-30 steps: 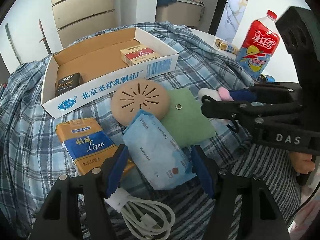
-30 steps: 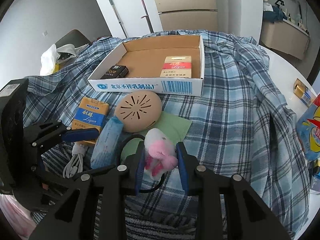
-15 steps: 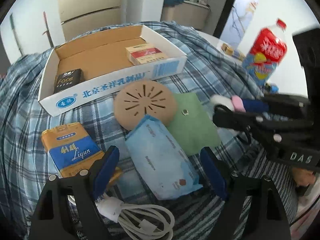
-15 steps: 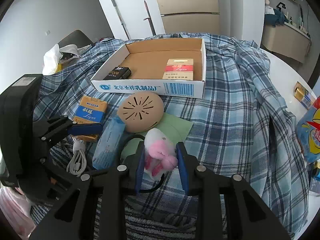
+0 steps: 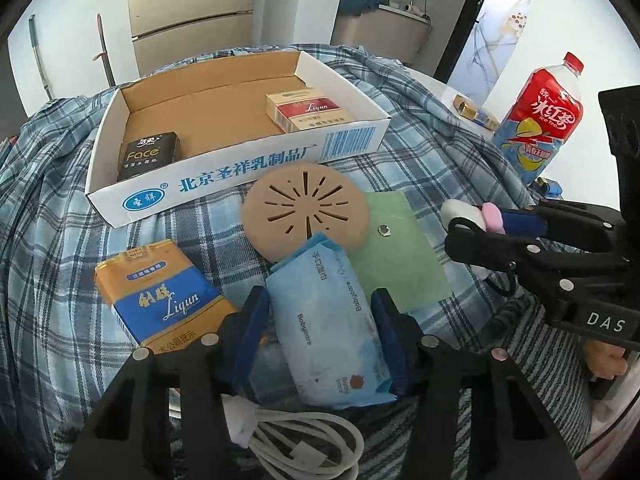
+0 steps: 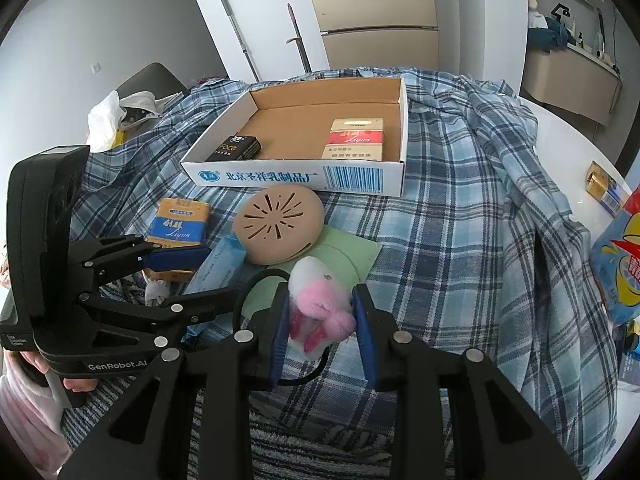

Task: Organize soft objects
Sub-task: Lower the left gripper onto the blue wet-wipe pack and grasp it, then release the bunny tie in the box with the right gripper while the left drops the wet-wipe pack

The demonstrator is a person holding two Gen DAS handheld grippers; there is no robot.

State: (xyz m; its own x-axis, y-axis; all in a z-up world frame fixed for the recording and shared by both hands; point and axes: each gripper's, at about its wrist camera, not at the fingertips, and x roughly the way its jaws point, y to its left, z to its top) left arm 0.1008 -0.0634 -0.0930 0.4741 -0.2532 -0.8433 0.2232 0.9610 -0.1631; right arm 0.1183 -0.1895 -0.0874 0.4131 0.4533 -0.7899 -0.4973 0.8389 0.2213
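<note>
Left wrist view, item one: we record a shallow cardboard tray [image 5: 236, 184] with a white printed front wall, standing on the plaid cloth [image 5: 48, 232] at the far side. Inside it lie a black Face tissue pack [image 5: 149, 155] at the left and a red-and-cream Liqun carton [image 5: 308, 112] at the right; the rest of its brown floor is bare.

Item two, loose goods just near of the tray: a tan slotted round pad [image 5: 306, 210], a green snap pouch [image 5: 400, 256] partly under it, an orange-and-blue Liqun pack [image 5: 160, 300] to the left.

Item three: our left gripper [image 5: 320, 320] pinches the blue Babycare wipes pack [image 5: 328, 320], blue pads pressed on both long sides. The pack is soft, crinkled and pale blue, its far end overlapping the round pad.

Item four: our right gripper [image 6: 322, 322] clamps a plush toy [image 6: 320, 308], white with pink fuzzy parts, above the near edge of the green pouch.

View differences: only the left wrist view shows a coiled white cable [image 5: 296, 444] at the near edge and the whole red ice tea bottle [image 5: 540, 120] at the far right. Only the right wrist view shows a white plastic bag [image 6: 116, 116] at the far left and the toy's full face; in the left view it is a white-and-pink sliver.
</note>
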